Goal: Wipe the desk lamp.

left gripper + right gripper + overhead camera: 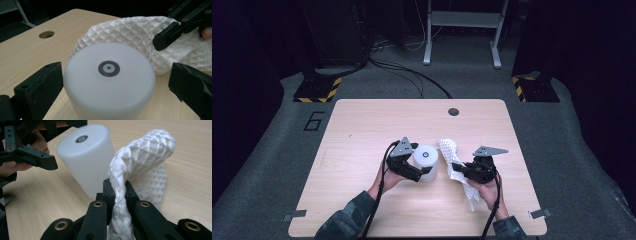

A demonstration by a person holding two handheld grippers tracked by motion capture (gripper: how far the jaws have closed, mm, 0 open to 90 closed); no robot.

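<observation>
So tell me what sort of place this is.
Probably a lab or recording studio rather than a home. A lone wooden table stands on grey carpet, black curtains close it in, hazard-striped stand bases flank it, and cables trail across the floor.

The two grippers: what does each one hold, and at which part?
The right gripper is shut on the white cloth, pinching a bunched fold. The left gripper has its jaws wide around the white cylinder, beside its wall; no pressing is visible.

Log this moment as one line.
left gripper: open around white cylinder | right gripper: shut on white cloth | table
</observation>
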